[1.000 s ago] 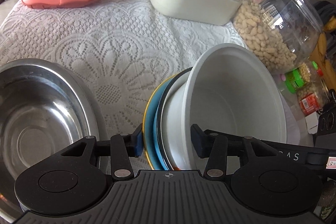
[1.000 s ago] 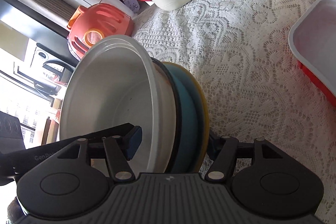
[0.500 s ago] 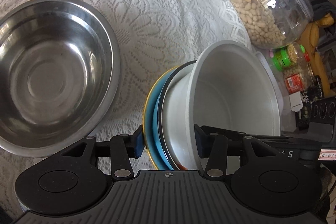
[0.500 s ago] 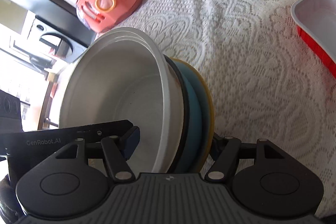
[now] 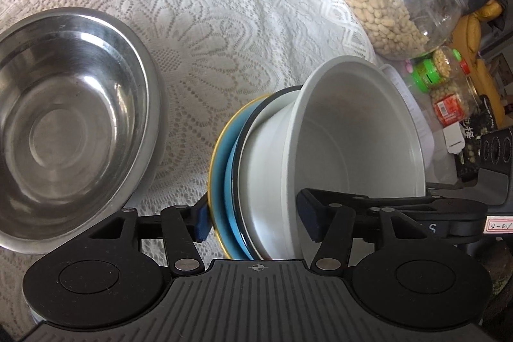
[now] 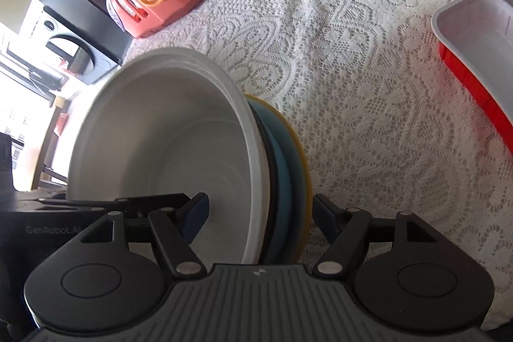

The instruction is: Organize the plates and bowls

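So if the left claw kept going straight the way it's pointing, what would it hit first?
Probably the stack itself: the white bowl and blue plate already sit between the opening left claw. Beyond them lies the lace tablecloth.

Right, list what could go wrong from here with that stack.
1. The left gripper and right gripper are both opening around the white bowl and blue plates. If the stack isn't fully seated on the lace cloth, it may tip or drop.
2. One finger of each gripper sits inside the bowl, so pulling out could snag its rim.
3. The steel bowl is close enough to get knocked.
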A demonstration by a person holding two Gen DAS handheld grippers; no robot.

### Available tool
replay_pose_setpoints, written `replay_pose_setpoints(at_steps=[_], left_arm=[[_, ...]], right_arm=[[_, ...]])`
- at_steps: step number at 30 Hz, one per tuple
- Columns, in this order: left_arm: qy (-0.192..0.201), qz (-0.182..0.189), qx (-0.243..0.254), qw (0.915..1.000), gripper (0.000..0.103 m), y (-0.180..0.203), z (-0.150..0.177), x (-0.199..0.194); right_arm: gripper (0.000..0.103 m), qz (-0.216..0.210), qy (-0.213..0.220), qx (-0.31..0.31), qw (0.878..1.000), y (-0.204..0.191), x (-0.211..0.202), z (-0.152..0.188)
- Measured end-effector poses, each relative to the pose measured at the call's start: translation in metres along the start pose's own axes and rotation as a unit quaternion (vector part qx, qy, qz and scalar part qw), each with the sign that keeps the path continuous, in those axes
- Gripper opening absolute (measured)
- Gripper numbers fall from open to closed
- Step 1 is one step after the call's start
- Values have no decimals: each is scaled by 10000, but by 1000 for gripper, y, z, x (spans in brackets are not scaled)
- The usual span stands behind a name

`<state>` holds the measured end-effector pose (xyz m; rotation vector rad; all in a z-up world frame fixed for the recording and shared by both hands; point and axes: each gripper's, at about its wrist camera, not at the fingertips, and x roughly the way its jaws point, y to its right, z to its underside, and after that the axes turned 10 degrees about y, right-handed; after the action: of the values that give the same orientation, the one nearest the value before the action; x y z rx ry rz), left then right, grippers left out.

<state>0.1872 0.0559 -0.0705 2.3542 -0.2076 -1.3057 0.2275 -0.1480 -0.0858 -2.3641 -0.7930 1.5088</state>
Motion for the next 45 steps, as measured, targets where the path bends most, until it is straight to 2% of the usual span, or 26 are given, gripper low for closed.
replay_pose_setpoints(at_steps=[11, 18, 24, 29, 31, 33, 36, 38, 40, 42, 45], left_arm=[[31, 256, 96, 9996, 61, -5, 2, -2], [50, 596, 200, 9980, 73, -8, 4, -4], [68, 727, 99, 9973, 75, -11, 4, -6], [67, 803, -53, 9967, 76, -15, 3, -6], [107, 824, -168, 9964, 75, -18, 2, -7], [131, 774, -217, 9967, 69, -19, 2, -8], [145, 652, -261, 9974, 67, -16, 3, -9], [146, 565, -299, 9979, 67, -14, 3, -11], [149, 478, -365, 9981, 67, -13, 3, -13], [146, 434, -426, 9980, 67, -12, 2, -14], [104, 358, -415, 9984, 67, -10, 3, -13]], right_arm=[[84, 377, -264, -26, 9989, -4, 3, -2], [93, 356, -317, 379, 9981, 7, 5, -1], [99, 183, -166, 709, 9972, 15, 3, 3], [99, 69, -123, 988, 9950, 20, 2, 5], [100, -95, -107, 1190, 9928, 25, 2, 7], [103, -395, -26, 1323, 9904, 34, 0, 10], [103, -594, -146, 884, 9942, 32, 1, 9], [98, -437, -126, 788, 9959, 29, -1, 8], [86, -185, -13, 653, 9977, 21, -1, 5], [82, 47, 218, 453, 9987, 13, -4, 2], [72, -100, 249, 348, 9990, 4, -6, 4]])
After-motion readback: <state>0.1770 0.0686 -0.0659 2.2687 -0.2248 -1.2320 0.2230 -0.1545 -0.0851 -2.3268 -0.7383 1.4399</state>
